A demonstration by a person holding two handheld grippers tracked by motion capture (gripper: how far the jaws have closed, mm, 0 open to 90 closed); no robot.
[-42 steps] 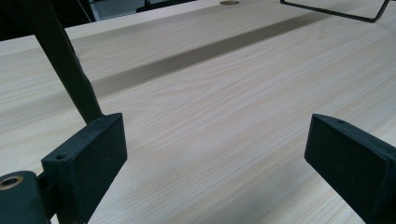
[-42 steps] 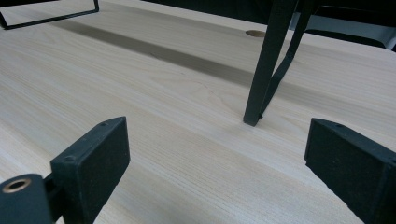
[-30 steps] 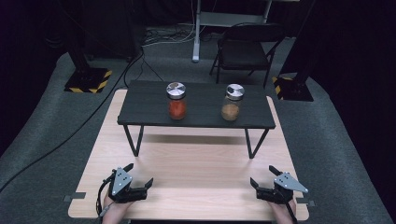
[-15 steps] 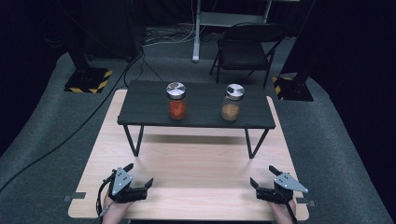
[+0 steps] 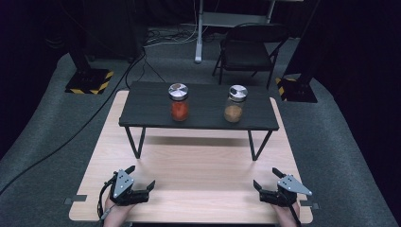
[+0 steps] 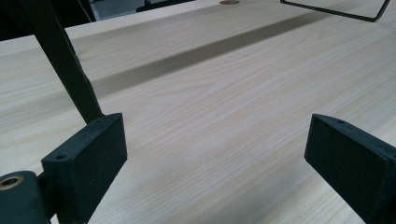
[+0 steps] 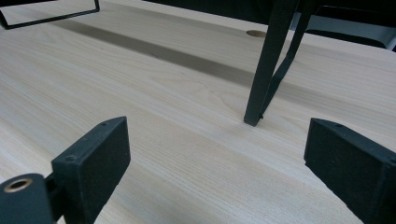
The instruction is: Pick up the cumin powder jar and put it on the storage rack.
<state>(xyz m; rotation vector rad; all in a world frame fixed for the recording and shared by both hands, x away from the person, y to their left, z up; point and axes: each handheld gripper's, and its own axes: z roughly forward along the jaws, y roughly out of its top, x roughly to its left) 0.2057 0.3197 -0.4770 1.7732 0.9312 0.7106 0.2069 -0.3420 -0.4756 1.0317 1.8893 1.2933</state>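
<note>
While resting low on the wooden table [image 5: 198, 165], left gripper [image 5: 141, 178] — right gripper [image 5: 265, 178], jaws apart

Jar [image 5: 179, 102] contents too small to ID

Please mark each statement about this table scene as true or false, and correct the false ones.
1. Two jars stand on the black shelf. True: the red jar and the brown jar.
2. The left tongs hold the red jar. False: they are open and empty, low over the wooden table.
3. Both jars have metal lids. True.
4. The right tongs are shut. False: the jaws stand wide apart.
5. The brown jar lies on its side. False: it stands upright.
</note>
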